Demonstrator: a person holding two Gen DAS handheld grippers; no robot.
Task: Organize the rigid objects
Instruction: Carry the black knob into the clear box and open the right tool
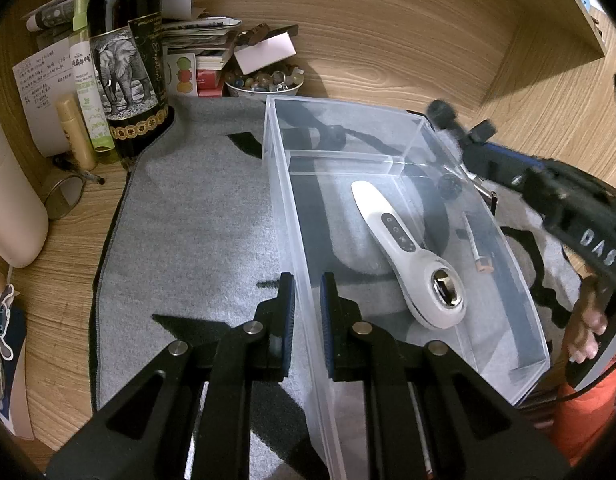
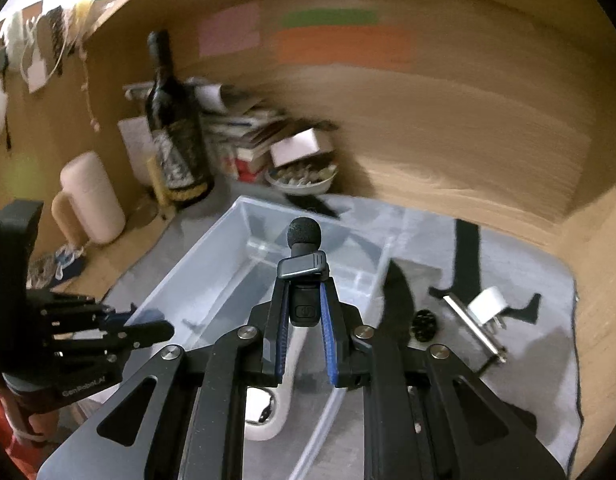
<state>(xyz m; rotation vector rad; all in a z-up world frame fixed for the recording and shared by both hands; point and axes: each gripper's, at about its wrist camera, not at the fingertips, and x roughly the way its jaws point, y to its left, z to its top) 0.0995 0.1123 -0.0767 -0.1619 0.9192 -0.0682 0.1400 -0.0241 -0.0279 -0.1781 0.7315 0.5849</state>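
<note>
While the wooden surface carries a grey mat, a clear plastic bin sits on that mat, divided inside by a clear partition. Its larger compartment holds a white handheld device lying flat (metal head toward the camera). The left claw is clenched on the bin's near wall, one finger on each side. The right claw grips a small black clip-on microphone, foam tip outward, above the bin. A white plug adapter lies on the mat beside the bin.
</note>
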